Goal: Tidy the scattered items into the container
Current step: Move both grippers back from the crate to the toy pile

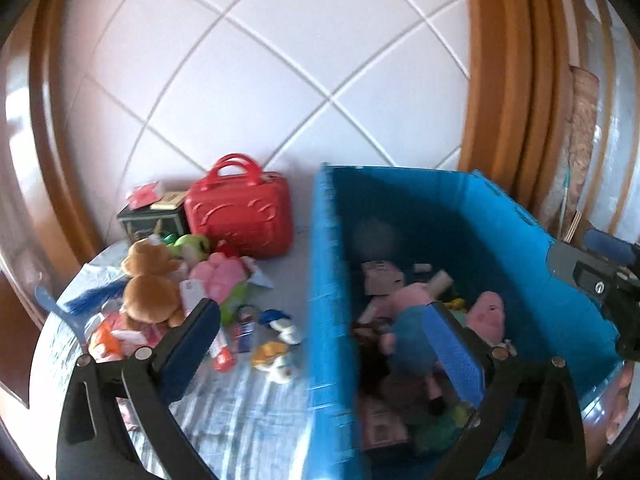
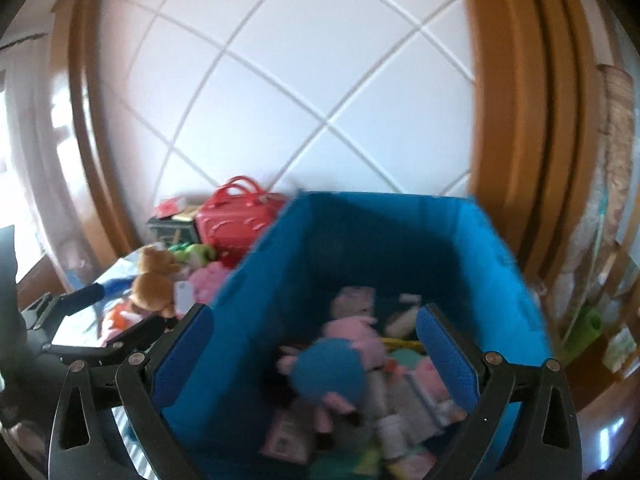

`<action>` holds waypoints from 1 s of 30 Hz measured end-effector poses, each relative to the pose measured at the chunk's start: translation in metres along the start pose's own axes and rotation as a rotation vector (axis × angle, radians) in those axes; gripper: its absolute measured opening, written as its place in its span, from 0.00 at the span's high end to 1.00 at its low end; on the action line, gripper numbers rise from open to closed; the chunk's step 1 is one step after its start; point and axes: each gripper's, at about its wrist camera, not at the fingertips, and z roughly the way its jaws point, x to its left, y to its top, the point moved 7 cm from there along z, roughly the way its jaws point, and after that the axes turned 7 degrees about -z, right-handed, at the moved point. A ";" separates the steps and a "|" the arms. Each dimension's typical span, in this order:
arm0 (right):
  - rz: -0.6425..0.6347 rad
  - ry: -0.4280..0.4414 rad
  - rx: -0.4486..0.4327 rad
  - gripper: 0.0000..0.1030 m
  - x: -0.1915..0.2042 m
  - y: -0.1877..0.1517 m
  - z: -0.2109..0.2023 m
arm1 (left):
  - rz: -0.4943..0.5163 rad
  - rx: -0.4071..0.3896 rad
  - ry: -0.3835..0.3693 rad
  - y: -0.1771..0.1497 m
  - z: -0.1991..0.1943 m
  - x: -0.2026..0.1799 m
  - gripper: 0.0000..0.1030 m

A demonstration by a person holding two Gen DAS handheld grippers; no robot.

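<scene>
We see the blue bin (image 1: pixel 400 216) on the table (image 1: pixel 256 400), partly filled: a pink pig plush in a blue outfit (image 1: pixel 412 316), a second pink plush (image 1: pixel 488 312) and blurred smaller items lie on its bottom. Left gripper (image 1: pixel 320 340) straddles the bin's left wall, fingers spread wide, nothing between them; one pad over the table, the other over the bin interior. Right gripper (image 2: pixel 316 356) sits over the bin, fingers also spread, empty; the blue-outfit plush (image 2: pixel 332 376) lies below between the pads, blurred.

Still scattered left of the bin: brown teddy bear (image 1: pixel 150 284), pink plush (image 1: pixel 220 276), green toy (image 1: pixel 192 246), small duck-like figures (image 1: pixel 276 344). Red handbag (image 1: pixel 240 212) stands at the back beside a dark tin box (image 1: pixel 148 224), near the wall.
</scene>
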 end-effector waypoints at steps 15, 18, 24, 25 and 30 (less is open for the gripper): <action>-0.016 0.098 0.030 0.00 0.277 0.003 0.079 | -0.054 0.101 0.162 -0.060 0.004 0.327 0.00; -0.033 0.128 0.112 0.00 0.310 -0.020 0.108 | -0.088 0.147 0.186 -0.082 0.016 0.370 0.00; -0.042 0.145 0.256 0.00 0.342 -0.063 0.164 | -0.194 0.219 0.209 -0.117 0.046 0.418 0.01; -0.046 0.159 0.274 0.00 0.345 -0.069 0.173 | -0.203 0.228 0.217 -0.122 0.051 0.422 0.01; -0.064 0.196 0.340 0.00 0.361 -0.095 0.211 | -0.213 0.265 0.231 -0.142 0.076 0.430 0.01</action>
